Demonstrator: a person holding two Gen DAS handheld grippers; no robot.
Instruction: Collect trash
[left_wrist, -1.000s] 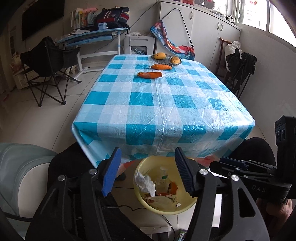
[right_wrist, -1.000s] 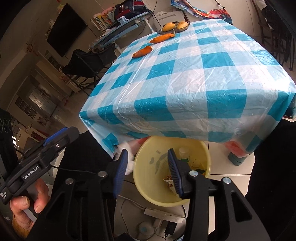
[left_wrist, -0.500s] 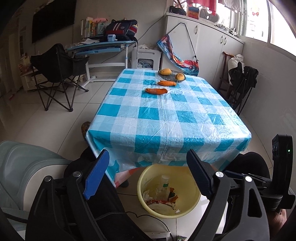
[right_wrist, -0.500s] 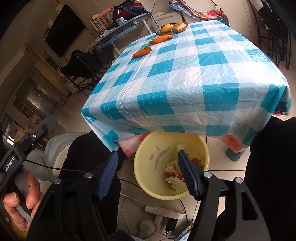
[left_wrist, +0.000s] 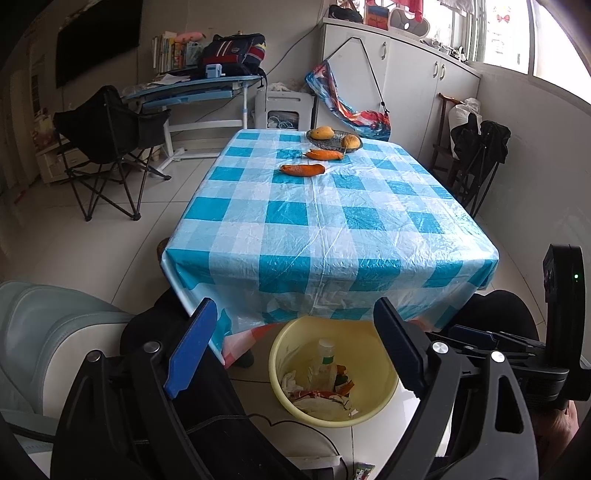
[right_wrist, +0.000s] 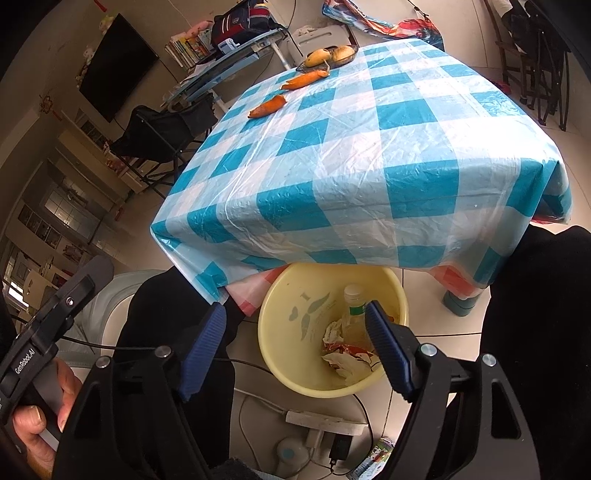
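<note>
A yellow basin (left_wrist: 384, 397) stands on the floor under the near edge of the table; it also shows in the right wrist view (right_wrist: 280, 332). It holds a plastic bottle (left_wrist: 325, 363), crumpled white tissue (left_wrist: 290, 380), wrappers and orange peel. My left gripper (left_wrist: 295, 349) is open and empty, held above the basin. My right gripper (right_wrist: 295, 349) is open and empty, also above the basin, with the bottle (right_wrist: 352, 312) beside its right finger.
The table has a blue-and-white checked cloth (left_wrist: 325, 221). Two carrots (left_wrist: 303, 169) and a dish of mangoes (left_wrist: 334, 136) lie at its far end. A power strip with cables (right_wrist: 321, 422) lies on the floor by the basin. Folding chairs (left_wrist: 107, 147) stand left and right.
Both grippers have opened wider and pulled up and back from the basin. The white tissue that was by the left gripper's fingers now lies in the basin.
</note>
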